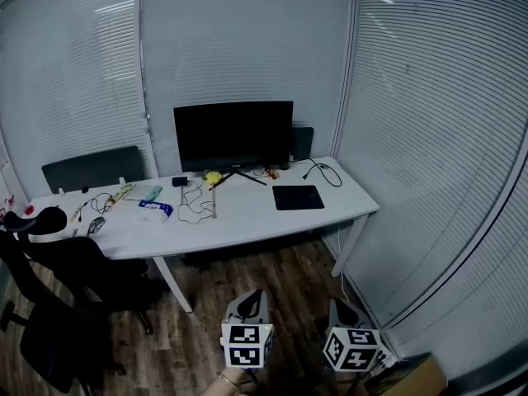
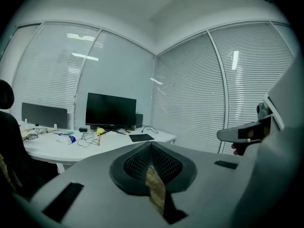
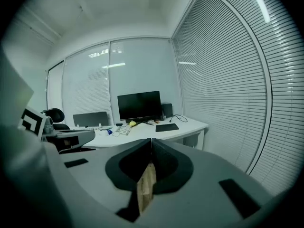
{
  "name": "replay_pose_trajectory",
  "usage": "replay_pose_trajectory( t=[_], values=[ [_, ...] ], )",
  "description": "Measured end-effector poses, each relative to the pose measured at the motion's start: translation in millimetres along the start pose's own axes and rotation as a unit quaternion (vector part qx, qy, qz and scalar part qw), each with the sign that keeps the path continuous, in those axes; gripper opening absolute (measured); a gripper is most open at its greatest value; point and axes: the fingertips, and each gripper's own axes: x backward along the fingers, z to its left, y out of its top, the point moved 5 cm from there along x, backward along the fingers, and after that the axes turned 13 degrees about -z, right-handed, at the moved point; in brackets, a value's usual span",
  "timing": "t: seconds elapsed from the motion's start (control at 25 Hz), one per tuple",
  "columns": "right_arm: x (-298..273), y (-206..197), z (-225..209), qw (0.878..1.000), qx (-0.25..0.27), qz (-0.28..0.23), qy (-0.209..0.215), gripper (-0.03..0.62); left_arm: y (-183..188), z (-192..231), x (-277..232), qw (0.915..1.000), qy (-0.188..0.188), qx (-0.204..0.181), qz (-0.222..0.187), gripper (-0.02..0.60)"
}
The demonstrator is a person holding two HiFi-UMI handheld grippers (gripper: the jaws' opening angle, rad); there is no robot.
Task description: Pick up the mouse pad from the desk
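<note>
Both left claw (image 1: 250, 297) and right claw (image 1: 341, 305) have jaws together, empty, well short of the worktop (image 1: 247, 221); mouse pad (image 1: 298, 197), right of the monitor (image 1: 233, 134), lies ahead, nearer right claw.

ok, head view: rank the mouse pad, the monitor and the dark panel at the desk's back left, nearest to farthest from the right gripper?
1. mouse pad, right end, closest to the right gripper.
2. monitor, back middle.
3. dark panel, back left, farthest.
</note>
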Motion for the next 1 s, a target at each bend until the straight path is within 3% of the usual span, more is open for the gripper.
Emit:
replay_pose_trajectory(
  t=[0.24,0.72,1.0],
  values=[
    [1.2,-1.1,-24.5,1.000,0.001,0.002,-0.001,0.034,0.3,-11.8,-12.1,0.9999,0.007,-0.014,-0.004,0.017],
    [-6.6,-19.7,-59.7,0.999,-0.046,0.016,-0.012,0.034,-16.2,-36.7,-38.2,0.9997,-0.010,-0.018,0.009,0.017],
    [-38.8,-15.6,-72.6,0.999,-0.030,0.017,-0.013,0.034,-18.9,-35.7,-72.9,0.9997,-0.013,-0.021,0.007,0.017]
  ],
)
